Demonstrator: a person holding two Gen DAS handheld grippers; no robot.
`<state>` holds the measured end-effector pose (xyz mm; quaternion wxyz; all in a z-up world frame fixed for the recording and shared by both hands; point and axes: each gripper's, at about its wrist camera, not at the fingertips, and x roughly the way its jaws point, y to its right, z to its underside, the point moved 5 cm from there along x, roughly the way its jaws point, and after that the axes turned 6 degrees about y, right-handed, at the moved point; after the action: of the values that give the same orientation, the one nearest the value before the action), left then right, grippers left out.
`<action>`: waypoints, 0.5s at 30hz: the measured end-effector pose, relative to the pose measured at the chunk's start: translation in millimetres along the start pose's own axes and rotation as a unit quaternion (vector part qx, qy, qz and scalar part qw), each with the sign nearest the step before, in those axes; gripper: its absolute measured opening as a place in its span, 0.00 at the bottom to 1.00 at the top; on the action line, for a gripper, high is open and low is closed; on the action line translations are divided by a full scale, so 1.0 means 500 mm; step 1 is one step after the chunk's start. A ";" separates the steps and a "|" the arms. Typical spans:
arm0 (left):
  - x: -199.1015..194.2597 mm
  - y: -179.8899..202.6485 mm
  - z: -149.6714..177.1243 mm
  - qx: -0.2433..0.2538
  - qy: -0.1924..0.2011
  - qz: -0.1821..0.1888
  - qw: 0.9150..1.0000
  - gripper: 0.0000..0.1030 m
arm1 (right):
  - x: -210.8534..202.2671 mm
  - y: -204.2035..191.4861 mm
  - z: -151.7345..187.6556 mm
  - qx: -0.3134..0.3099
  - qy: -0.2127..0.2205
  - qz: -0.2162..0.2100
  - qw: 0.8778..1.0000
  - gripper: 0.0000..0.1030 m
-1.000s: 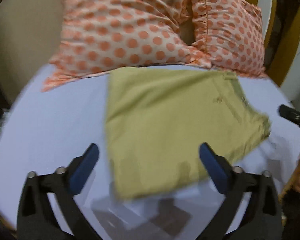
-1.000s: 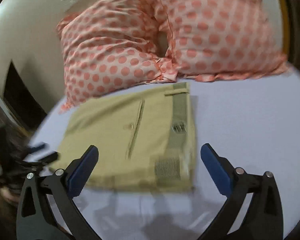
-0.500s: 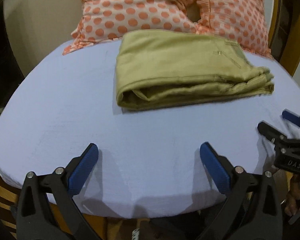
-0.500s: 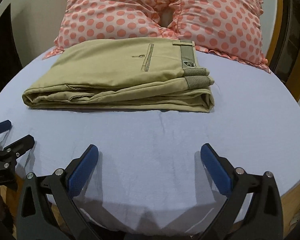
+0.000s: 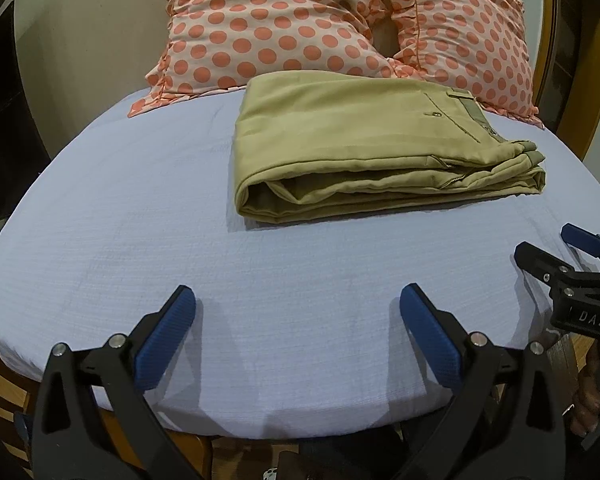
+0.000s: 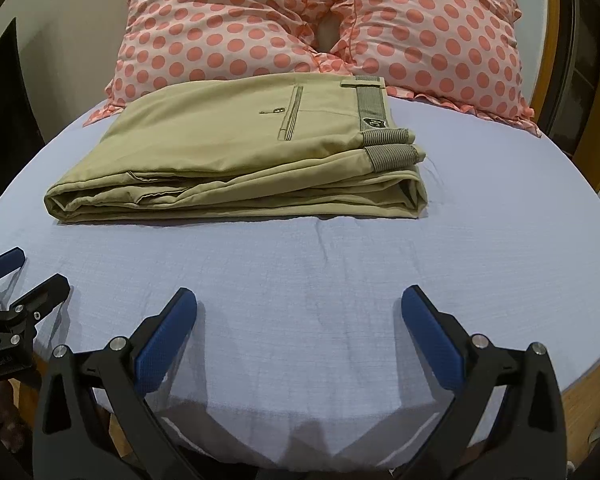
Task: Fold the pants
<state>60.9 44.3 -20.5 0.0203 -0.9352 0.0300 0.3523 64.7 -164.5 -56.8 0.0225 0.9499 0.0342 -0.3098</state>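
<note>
The khaki pants (image 5: 360, 148) lie folded in a flat stack on the pale blue sheet (image 5: 140, 240), near the pillows. They also show in the right wrist view (image 6: 240, 152), waistband to the right. My left gripper (image 5: 296, 312) is open and empty, low over the sheet near the bed's front edge, well short of the pants. My right gripper (image 6: 298, 312) is open and empty in the same way. Each gripper shows at the edge of the other's view: the right one (image 5: 556, 252), the left one (image 6: 24, 276).
Two orange polka-dot pillows (image 5: 284, 28) (image 6: 432, 28) lean at the head of the bed behind the pants. A wooden bed frame (image 6: 588, 396) runs under the sheet's edge. A beige wall (image 5: 92, 40) is at the left.
Both grippers have drawn back from over the pants toward the bed's front edge and dropped lower. The pants stay folded in place.
</note>
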 end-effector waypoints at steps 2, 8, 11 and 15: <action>0.000 0.000 0.000 0.000 0.000 0.000 1.000 0.98 | 0.001 0.000 0.000 0.000 -0.001 0.000 1.000 0.99; 0.000 0.000 0.000 0.000 0.000 0.000 1.000 0.98 | 0.001 -0.001 0.000 0.002 -0.002 0.002 1.000 0.99; 0.000 0.000 0.000 0.000 0.000 0.000 1.000 0.98 | 0.001 -0.001 0.000 0.002 -0.002 0.002 1.000 0.99; 0.001 0.000 0.000 0.000 0.000 0.000 1.000 0.98 | 0.001 -0.001 0.000 0.002 -0.002 0.002 1.000 0.99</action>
<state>61.0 44.4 -20.7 0.0204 -0.9351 0.0301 0.3524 65.1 -163.8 -57.2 0.0214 0.9494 0.0320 -0.3118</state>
